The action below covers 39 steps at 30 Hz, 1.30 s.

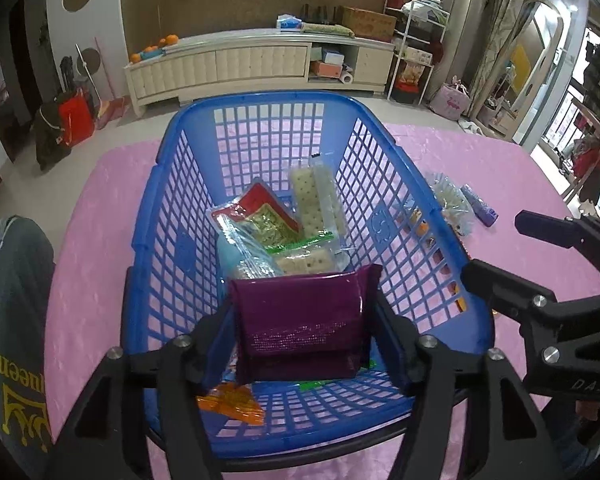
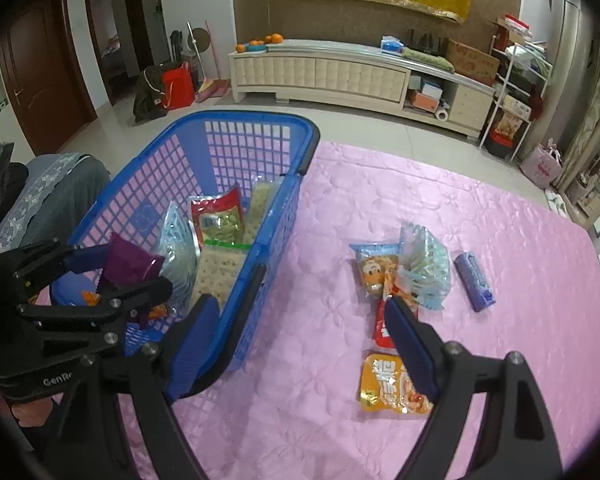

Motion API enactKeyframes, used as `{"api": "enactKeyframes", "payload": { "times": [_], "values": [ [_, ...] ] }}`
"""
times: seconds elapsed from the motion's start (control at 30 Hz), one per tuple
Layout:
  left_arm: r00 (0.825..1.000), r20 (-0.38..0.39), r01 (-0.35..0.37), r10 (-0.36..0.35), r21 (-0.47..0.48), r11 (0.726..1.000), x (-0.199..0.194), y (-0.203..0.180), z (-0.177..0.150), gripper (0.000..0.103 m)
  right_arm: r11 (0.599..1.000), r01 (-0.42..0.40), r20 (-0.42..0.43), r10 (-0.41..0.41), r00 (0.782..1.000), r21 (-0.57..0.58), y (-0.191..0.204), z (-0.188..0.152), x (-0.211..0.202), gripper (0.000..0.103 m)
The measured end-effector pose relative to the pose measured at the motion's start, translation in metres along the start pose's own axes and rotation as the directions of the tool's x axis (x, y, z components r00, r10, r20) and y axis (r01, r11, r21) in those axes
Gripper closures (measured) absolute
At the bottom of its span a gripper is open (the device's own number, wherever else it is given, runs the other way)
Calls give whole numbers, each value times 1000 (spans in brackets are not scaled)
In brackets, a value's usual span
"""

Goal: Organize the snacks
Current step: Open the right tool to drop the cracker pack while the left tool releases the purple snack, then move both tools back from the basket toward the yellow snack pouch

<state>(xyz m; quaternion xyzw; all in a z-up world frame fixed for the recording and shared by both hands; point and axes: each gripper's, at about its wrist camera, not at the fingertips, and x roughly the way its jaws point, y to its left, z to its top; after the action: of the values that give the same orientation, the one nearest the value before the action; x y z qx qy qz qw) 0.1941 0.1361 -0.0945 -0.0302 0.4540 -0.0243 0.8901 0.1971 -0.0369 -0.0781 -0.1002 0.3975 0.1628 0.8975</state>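
Left gripper [image 1: 300, 336] clamped on purple pouch [image 1: 300, 324], long axis across the fingers, bottom center over blue basket [image 1: 156, 216]. Right gripper [image 2: 300, 340] spread apart, empty, nearer the 5 snacks on pink cloth [image 2: 520, 240]; orange packet [image 2: 384, 384] lower right, just beside its fingertip.

a pink quilted bench [image 2: 500, 240] fills the frame's lower right. on it: a blue basket [image 2: 292, 216] at left, loose snack packets [image 2: 404, 272] centre-right, a purple tube [image 2: 474, 280].

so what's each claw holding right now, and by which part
The left claw grips a purple packet by its two side edges, above the blue basket. The right claw is open, holding nothing.
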Motion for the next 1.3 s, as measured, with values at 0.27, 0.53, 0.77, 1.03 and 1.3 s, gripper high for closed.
{"api": "enactKeyframes", "payload": {
  "times": [0.27, 0.53, 0.77, 1.03, 1.3],
  "values": [
    [999, 35, 15, -15, -12, 1000, -17, 1, -7, 33, 1000, -5, -10, 5, 1000, -6, 6, -10, -5, 16],
    [996, 84, 6, -5, -8, 1000, -58, -10, -14, 33, 1000, -24, 30, 24, 999, 14, 2, -11, -34, 16],
    [992, 123, -1, -1, 13, 1000, -87, -34, -14, 32, 999, -45, 92, 43, 995, 11, -8, -20, -69, 16],
    [991, 135, 9, -20, 78, 997, -91, -88, -18, 24, 999, -27, 140, 24, 990, 20, -43, -43, -102, 16],
    [989, 123, 64, -84, 157, 986, -69, -152, -24, 21, 995, 16, 88, -25, 996, 94, -101, -81, -104, 16]
  ]
}}
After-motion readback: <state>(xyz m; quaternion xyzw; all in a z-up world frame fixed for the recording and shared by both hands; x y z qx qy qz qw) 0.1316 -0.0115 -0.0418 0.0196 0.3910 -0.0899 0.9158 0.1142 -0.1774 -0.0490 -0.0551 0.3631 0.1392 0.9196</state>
